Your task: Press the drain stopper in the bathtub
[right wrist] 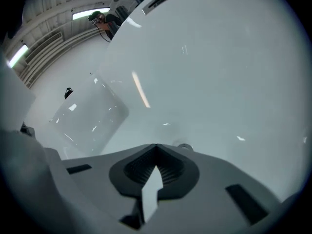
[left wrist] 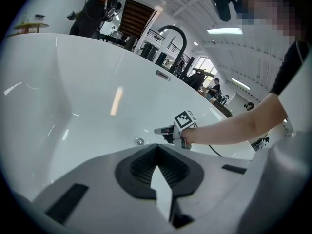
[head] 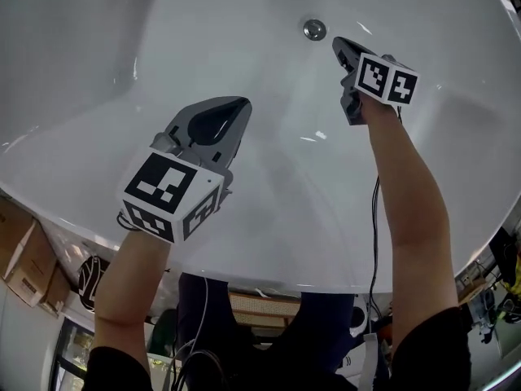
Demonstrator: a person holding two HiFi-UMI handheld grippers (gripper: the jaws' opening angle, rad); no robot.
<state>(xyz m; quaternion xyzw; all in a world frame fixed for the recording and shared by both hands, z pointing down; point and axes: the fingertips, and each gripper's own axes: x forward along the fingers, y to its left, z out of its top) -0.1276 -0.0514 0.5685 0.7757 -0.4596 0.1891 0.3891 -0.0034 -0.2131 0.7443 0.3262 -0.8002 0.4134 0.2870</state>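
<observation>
Drain stopper (head: 314, 29): small, rigid, slick metal disc, lying on bathtub (head: 195, 47) floor just ahead of right gripper (head: 339, 46), jaws closing empty, likely taking a firm central push; left gripper (head: 234, 111), likewise closed, hanging well behind.

Right tool (left wrist: 157, 130) hovers near drain stopper (left wrist: 140, 141) in white bathtub (left wrist: 73, 106)

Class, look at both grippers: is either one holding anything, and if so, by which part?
Nothing is held. The left gripper and the right gripper are both shut on nothing; the drain stopper sits untouched just beyond the right one.
</observation>
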